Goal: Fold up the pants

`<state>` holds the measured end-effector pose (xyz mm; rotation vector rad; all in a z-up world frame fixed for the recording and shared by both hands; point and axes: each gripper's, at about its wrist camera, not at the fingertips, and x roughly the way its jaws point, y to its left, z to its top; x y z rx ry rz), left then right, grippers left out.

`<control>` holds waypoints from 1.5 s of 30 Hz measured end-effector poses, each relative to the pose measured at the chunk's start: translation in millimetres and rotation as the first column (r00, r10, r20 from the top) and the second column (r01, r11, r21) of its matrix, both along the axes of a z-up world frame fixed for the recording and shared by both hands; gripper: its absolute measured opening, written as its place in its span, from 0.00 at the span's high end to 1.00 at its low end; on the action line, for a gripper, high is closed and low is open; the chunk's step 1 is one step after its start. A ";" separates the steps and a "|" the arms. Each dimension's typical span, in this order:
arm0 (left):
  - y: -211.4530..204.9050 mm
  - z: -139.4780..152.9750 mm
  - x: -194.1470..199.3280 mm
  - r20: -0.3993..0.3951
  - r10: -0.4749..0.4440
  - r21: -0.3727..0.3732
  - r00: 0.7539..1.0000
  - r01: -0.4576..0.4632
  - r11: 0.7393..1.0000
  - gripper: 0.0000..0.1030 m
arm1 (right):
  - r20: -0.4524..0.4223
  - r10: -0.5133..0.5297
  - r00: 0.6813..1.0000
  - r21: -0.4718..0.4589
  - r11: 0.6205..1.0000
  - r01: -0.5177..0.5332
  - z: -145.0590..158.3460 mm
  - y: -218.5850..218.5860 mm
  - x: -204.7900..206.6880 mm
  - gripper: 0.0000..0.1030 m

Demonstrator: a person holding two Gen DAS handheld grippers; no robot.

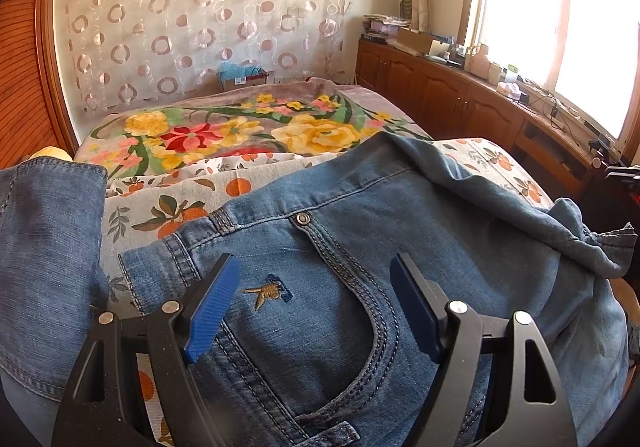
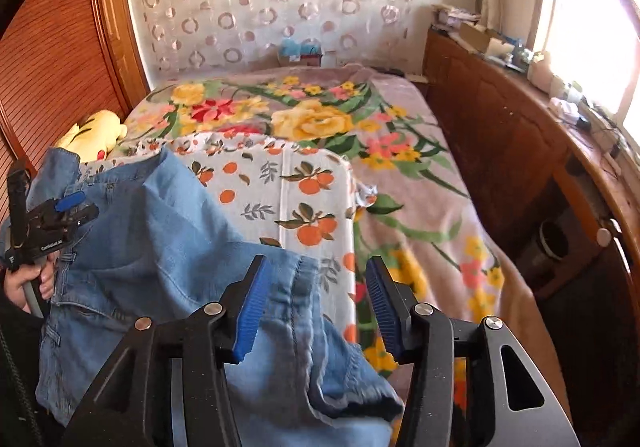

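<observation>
Nearest the left wrist camera, the left gripper [image 1: 314, 287] hangs over the pants [image 1: 360, 247] with its jaws spread wide, the blue pads standing either side of a front pocket and a small embroidered emblem [image 1: 266, 291], pressing on nothing. The pants, blue denim, lie spread across the near end of the bed, the waist with its metal rivet [image 1: 302, 219] just beyond the pads and one part draped at the left edge of that view. In the right wrist view the right gripper [image 2: 316, 279] has its jaws partly apart; a hemmed edge of the denim lies between them, close against the left pad and clear of the right one, not clamped. At that view's left edge a hand [image 2: 28, 283] holds the left gripper above the denim. Under the pants lies an orange-print sheet [image 2: 288, 183], and under that a flowered blanket [image 2: 320, 119] covering the bed. A yellow plush toy [image 2: 94, 133] rests near the louvred wooden wall. Farther off a wooden cabinet [image 1: 440, 87] runs beneath the bright window [image 1: 560, 7], and a circle-patterned curtain [image 1: 200, 7] hangs at the back.
</observation>
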<state>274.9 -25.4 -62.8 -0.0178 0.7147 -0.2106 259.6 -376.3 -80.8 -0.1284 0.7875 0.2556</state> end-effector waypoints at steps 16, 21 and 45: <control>-4.7 -1.5 0.8 -0.016 -0.013 -0.003 1.000 0.013 1.000 0.24 | -0.223 0.054 0.973 0.088 0.996 -0.035 -69.1 6.9 69.0 0.50; -5.3 -2.6 0.5 -0.019 -0.012 -0.001 1.000 0.012 1.000 0.24 | -0.160 0.041 0.986 0.057 0.998 -0.032 -63.3 6.8 58.2 0.81; -2.8 -5.5 4.0 -0.031 -0.005 -0.003 1.000 0.005 1.000 0.24 | 0.213 -0.193 0.958 -0.132 0.966 0.224 -4.8 9.0 160.6 0.93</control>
